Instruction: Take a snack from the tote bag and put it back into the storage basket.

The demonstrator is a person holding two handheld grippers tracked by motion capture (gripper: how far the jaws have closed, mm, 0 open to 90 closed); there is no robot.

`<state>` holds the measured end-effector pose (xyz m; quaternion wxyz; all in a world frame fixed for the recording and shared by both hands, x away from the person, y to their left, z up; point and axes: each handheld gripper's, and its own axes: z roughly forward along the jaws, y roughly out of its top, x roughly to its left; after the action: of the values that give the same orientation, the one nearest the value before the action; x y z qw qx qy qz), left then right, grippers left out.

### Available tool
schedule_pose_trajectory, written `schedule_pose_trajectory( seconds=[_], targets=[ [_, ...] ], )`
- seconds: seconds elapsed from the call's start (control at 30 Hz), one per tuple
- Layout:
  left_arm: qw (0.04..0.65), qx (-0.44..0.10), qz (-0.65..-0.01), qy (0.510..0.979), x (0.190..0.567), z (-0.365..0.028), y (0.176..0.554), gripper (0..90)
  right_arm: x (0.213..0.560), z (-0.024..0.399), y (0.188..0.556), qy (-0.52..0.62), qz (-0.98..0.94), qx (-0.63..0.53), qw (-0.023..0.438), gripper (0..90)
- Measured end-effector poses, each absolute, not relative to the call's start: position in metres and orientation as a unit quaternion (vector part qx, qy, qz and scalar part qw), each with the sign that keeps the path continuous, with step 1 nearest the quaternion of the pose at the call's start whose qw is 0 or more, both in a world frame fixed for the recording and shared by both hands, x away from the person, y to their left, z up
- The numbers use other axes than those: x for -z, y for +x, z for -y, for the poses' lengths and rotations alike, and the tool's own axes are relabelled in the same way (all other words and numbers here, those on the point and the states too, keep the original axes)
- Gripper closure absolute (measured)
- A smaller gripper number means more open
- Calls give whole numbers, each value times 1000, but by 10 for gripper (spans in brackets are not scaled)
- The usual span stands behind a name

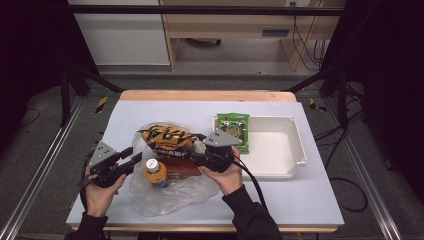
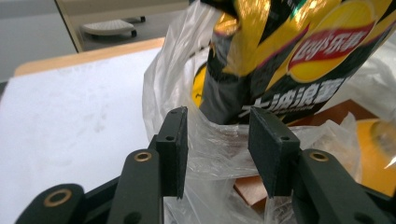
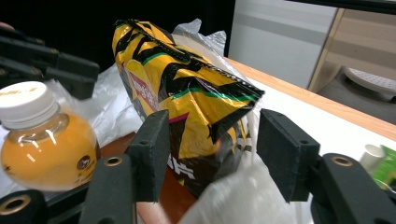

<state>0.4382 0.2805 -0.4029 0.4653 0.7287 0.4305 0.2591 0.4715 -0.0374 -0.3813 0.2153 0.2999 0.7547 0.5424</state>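
Hidden partly under the yellow-black chip bag [image 1: 167,138] and the clear plastic bag [image 1: 170,187]: a brown flat thing [image 1: 181,169], hard to identify; orange bottle [image 1: 155,173] upright inside the plastic, near the middle of the tabletop [image 1: 300,200]. Left claw [image 2: 217,135] half open, with bunched plastic film between the pads, not seen pressing on it. Right claw [image 3: 212,149] open around the chip bag's sealed end, pads apart from it; green packet [image 1: 235,129] leaning at the white tray [image 1: 292,150].
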Motion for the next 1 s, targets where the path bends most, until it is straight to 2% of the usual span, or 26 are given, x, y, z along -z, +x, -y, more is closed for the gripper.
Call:
schedule_pose_trajectory(
  seconds=[0.2, 0.4, 0.53, 0.7, 0.8, 1.0],
  targets=[
    [467, -259, -432, 727, 406, -283, 437, 569, 388, 29, 482, 300, -753, -547, 208, 372],
    [468, -259, -430, 727, 406, -283, 437, 567, 387, 21, 487, 295, -751, -554, 206, 375],
    [469, -259, -429, 728, 407, -284, 438, 567, 389, 17, 490, 288, -755, -552, 206, 494],
    [469, -258, -430, 727, 407, -284, 438, 568, 388, 18, 492, 275, -761, -551, 203, 745],
    [468, -258, -430, 727, 407, -285, 438, 568, 388, 20, 494, 268, -765, -552, 197, 844],
    [467, -257, -431, 728, 408, -285, 439, 568, 386, 22, 493, 257, -764, -559, 192, 878]
  ],
)
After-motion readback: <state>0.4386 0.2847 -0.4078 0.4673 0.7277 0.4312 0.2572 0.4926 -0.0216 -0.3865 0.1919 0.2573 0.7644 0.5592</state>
